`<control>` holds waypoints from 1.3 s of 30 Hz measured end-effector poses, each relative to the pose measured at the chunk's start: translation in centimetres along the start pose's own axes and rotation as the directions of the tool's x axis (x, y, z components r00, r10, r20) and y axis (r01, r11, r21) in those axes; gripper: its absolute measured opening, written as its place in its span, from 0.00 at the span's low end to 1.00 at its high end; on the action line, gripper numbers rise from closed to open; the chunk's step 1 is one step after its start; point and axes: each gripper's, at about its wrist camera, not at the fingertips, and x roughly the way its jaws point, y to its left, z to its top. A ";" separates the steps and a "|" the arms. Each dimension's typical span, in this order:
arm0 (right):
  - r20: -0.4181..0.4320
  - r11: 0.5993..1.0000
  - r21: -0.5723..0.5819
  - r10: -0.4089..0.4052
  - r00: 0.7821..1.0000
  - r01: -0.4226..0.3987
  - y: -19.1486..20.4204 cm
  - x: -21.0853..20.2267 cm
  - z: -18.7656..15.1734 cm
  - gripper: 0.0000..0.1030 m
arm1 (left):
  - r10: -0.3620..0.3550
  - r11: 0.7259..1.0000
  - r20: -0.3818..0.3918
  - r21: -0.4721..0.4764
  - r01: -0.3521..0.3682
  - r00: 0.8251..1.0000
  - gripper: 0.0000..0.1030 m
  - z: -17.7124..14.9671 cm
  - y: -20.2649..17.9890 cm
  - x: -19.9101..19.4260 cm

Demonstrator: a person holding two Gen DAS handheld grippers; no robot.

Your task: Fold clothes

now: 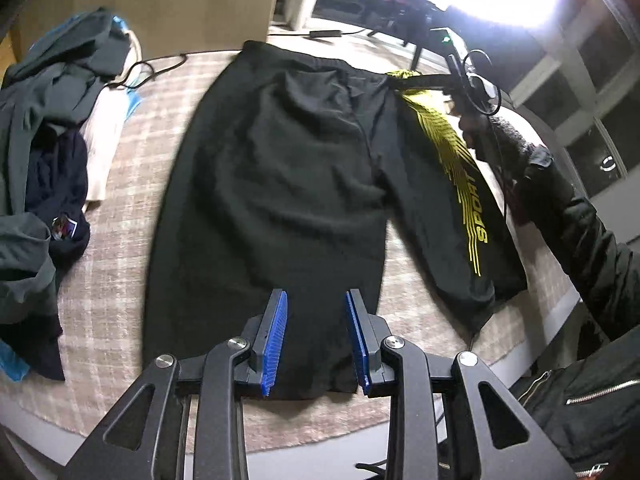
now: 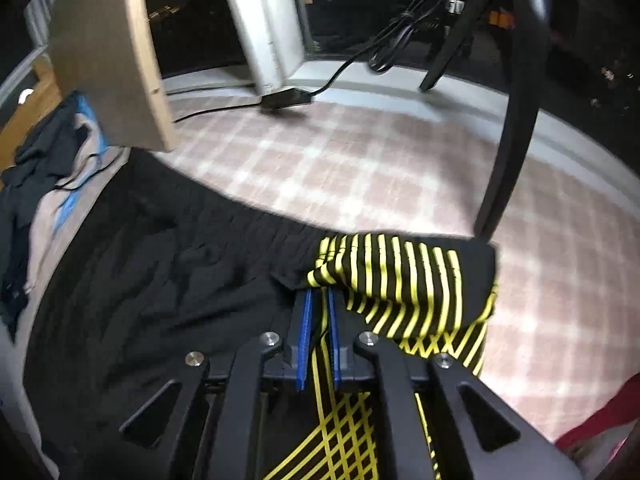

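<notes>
Here the black shorts [image 1: 280, 184] lie spread flat on a surface covered with a pink-and-white checked cloth [image 1: 160, 128], waistband at the far side and leg hems toward the near edge. The left tongs [image 1: 316, 340] hover over the near hem of one leg with their blue pads [image 1: 276, 340] spread apart, nothing pinched between them; the fabric lies beneath and between them, not pressed. The right tongs [image 2: 319, 336] are pressed together on a fold of the shorts' yellow-striped side panel [image 2: 400, 280], near the waistband, and that corner is lifted and bunched above the cloth. In the left wrist view the same striped panel [image 1: 452, 148] runs down the outer leg with the word SPORT, and a dark-sleeved arm [image 1: 560, 216] reaches toward the waistband corner. A heap of other clothes [image 1: 44, 128], grey-green, navy and pale, sits well apart at the left of the surface. A black cable [image 2: 340, 68] trails along the far edge.
</notes>
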 end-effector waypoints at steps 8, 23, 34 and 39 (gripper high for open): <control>-0.096 0.991 -0.134 -0.044 0.994 0.031 2.6 0.7 -1.5 0.12 | -0.068 0.996 -0.007 0.052 0.068 0.998 0.28 1.1 -1.1 1.3; -0.080 0.997 -0.007 0.078 0.994 -0.078 -6.0 -20.2 -18.1 0.37 | -0.247 0.847 -0.170 0.440 0.297 0.954 0.38 -0.3 -20.8 8.4; -0.194 0.974 0.115 0.216 0.957 -0.197 -4.4 -16.9 -31.2 0.37 | -0.056 0.858 -0.277 0.478 0.188 0.959 0.39 -4.4 -23.3 13.7; -0.208 0.989 0.037 0.146 0.967 -0.141 -4.5 -17.5 -31.0 0.04 | 0.010 0.853 -0.270 0.504 0.133 0.963 0.38 -4.4 -23.2 12.2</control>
